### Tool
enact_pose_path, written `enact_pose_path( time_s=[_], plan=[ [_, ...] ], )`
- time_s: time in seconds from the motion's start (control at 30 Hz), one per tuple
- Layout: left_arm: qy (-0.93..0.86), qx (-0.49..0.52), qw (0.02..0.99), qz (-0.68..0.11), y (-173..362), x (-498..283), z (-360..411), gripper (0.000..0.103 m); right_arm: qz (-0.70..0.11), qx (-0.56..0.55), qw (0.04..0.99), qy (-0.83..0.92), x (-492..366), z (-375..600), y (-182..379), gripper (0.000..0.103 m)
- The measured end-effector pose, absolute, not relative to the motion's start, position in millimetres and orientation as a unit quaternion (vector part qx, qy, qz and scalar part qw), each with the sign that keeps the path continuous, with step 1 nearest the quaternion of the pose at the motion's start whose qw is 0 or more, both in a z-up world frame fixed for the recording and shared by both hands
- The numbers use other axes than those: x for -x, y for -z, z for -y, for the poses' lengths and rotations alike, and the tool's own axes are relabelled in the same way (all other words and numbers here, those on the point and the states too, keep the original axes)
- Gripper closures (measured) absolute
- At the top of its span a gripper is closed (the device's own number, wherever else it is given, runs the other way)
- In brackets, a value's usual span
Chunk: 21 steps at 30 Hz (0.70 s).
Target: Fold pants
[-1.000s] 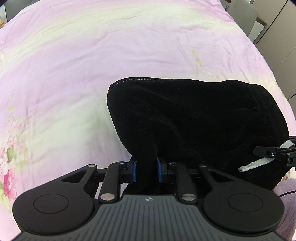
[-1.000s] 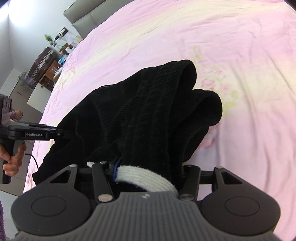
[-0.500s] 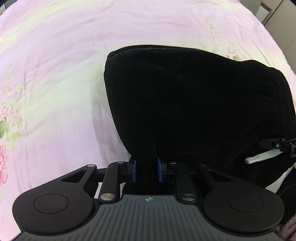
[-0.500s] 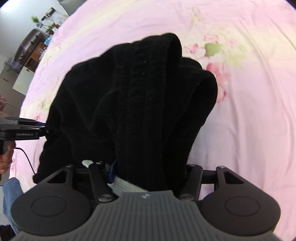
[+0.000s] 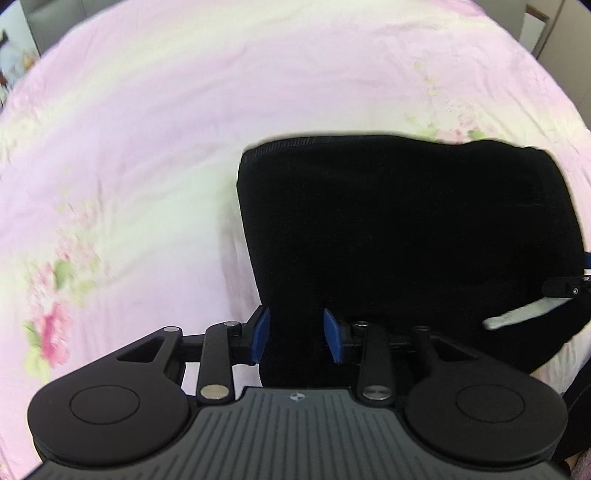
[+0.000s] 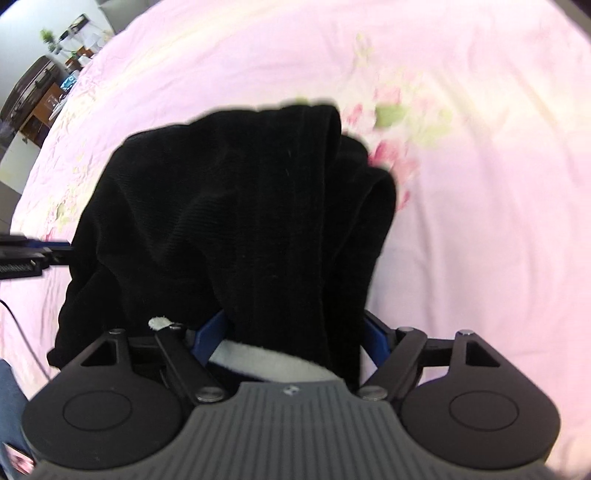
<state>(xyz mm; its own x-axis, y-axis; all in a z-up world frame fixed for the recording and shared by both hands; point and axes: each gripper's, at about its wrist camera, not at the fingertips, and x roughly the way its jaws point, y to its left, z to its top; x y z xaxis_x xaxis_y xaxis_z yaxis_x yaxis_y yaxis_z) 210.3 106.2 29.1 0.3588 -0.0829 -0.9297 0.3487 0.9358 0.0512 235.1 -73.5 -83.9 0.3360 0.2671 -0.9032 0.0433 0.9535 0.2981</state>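
The black pants [image 5: 406,229] lie folded in a thick bundle on the pink floral bedsheet [image 5: 147,147]. My left gripper [image 5: 295,334] has its blue pads apart with the near left edge of the pants between them. My right gripper [image 6: 291,339] has its blue pads wide apart around the near right end of the pants [image 6: 240,229], where a white drawstring [image 6: 258,363] lies between them. The right gripper's tip and the drawstring [image 5: 524,315] also show at the right edge of the left wrist view.
The bedsheet [image 6: 480,184] spreads wide on all sides of the pants. A wooden desk with clutter [image 6: 40,99] stands beyond the bed's far left corner. Grey chairs or cabinets [image 5: 554,29] stand past the bed's far right side.
Both grippers have opened: the left pads have spread apart a little and the right pads have spread wide. The pants have come down onto the bed.
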Motion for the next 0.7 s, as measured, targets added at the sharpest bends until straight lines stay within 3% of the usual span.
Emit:
enact_pose_path(
  time_s=[0.4,0.57,0.7],
  plan=[
    [0.137,-0.184,0.905,-0.358,-150,-82,-56,0.045,-0.372,-0.012,0.924,-0.086,-128,59,-39,0.015],
    [0.117,-0.209,0.921,-0.308,-153,-35,-31,0.045,-0.306,-0.008,0.949,-0.083,-76,52,-66,0.011],
    [0.091,-0.201,0.937,-0.272,-144,-7,-26,0.034,-0.272,-0.011,0.959,-0.075,-44,38,-80,0.007]
  ],
)
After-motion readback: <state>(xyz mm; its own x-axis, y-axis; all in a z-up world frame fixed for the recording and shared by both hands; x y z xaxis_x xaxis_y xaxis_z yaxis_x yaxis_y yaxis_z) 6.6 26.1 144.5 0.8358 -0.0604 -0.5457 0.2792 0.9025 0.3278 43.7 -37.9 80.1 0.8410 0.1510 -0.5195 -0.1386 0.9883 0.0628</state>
